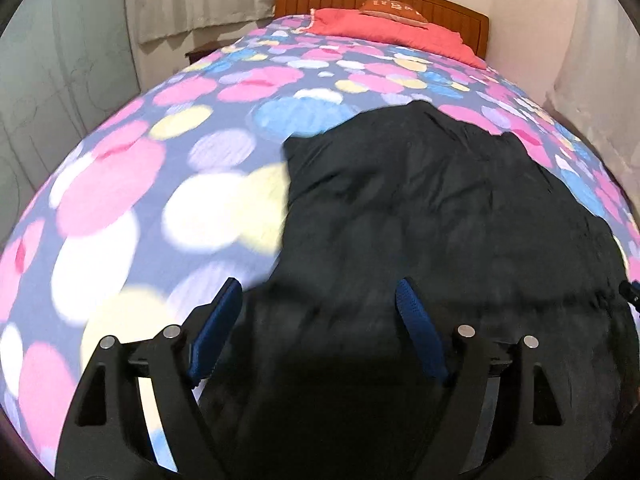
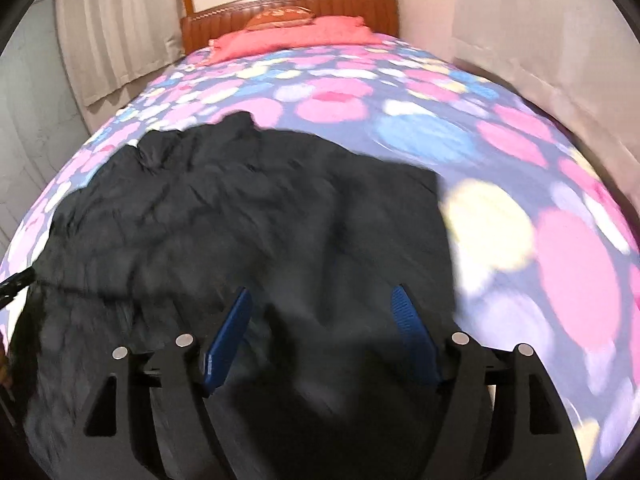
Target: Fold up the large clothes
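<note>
L claw (image 1: 318,292) & R claw (image 2: 322,298) both spread, empty, above black garment (image 1: 440,208) on bed (image 1: 160,184).

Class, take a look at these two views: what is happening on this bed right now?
A person is folding a large black garment spread on a bed with a polka-dot cover, using a handheld gripper in each hand. The left gripper and right gripper both hang over the near part of the garment with jaws apart; nothing looks pinched between the blue pads, though the pictures are blurred. Red pillows lie by the wooden headboard.
</note>
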Tool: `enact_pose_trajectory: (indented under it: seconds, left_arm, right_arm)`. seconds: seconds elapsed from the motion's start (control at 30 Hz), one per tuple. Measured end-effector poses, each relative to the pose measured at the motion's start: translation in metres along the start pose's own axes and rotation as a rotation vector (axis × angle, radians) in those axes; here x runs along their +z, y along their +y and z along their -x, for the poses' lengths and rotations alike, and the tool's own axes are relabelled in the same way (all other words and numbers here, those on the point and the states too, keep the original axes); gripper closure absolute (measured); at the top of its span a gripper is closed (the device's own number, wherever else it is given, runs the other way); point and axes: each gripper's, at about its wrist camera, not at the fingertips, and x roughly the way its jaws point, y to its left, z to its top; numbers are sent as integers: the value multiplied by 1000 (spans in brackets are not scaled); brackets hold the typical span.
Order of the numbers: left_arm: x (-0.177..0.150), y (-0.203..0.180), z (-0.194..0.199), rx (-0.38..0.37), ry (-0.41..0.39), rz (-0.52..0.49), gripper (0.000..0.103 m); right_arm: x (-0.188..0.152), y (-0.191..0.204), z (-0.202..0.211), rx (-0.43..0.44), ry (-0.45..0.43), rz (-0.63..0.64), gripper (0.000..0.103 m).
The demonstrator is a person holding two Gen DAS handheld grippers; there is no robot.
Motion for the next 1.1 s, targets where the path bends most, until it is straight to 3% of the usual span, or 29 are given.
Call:
enact_pose_trajectory:
  seconds: [0.17, 0.3, 0.5, 0.7, 0.97, 1.1]
  left_arm:
    - [-51, 42, 39, 8, 34, 79, 24]
    - [-88, 68, 56, -8, 106, 153, 23]
    - [-130, 82, 78, -67, 150, 224, 23]
    - [-155, 80, 97, -104, 144, 229, 23]
    - [-179, 79, 110, -240, 154, 273, 23]
    - [-185, 75, 114, -253, 138, 271, 23]
  right_arm:
    - [-45, -44, 33, -73, 45, -33, 31]
    - [-90, -70, 53, -92, 97, -55, 31]
    - [-134, -91, 73, -41, 131, -123, 26]
    - [-160, -95, 88, -16, 146, -143, 26]
    - [-193, -105, 106, 60, 174, -223, 26]
    - [-202, -106, 112, 89, 172, -255, 26]
